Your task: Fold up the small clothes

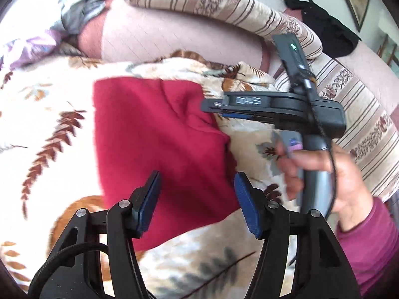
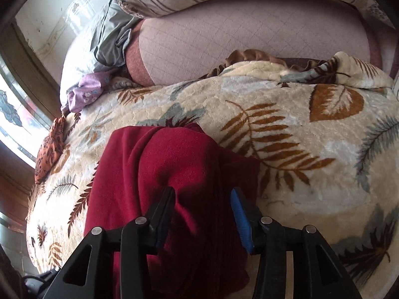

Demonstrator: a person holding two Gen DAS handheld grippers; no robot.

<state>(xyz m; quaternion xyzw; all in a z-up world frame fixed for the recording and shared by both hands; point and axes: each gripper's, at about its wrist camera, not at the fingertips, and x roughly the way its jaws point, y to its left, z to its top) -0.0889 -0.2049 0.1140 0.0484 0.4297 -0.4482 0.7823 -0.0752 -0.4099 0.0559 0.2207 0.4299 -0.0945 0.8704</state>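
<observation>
A dark red garment lies folded on a cream leaf-patterned blanket. My left gripper hovers over the garment's near part, open, its blue pads well apart and nothing pinched. In the same view a hand in a magenta sleeve holds my right gripper side-on, its tips at the garment's right edge. In the right wrist view the red garment is bunched in soft folds on the blanket. My right gripper stands open above it, with cloth showing between the fingers but not clamped.
A striped cushion and a pink pillow lie beyond the blanket. A black garment sits at the far right. Grey cloth, purple cloth and an orange patterned piece lie at the left, near a window.
</observation>
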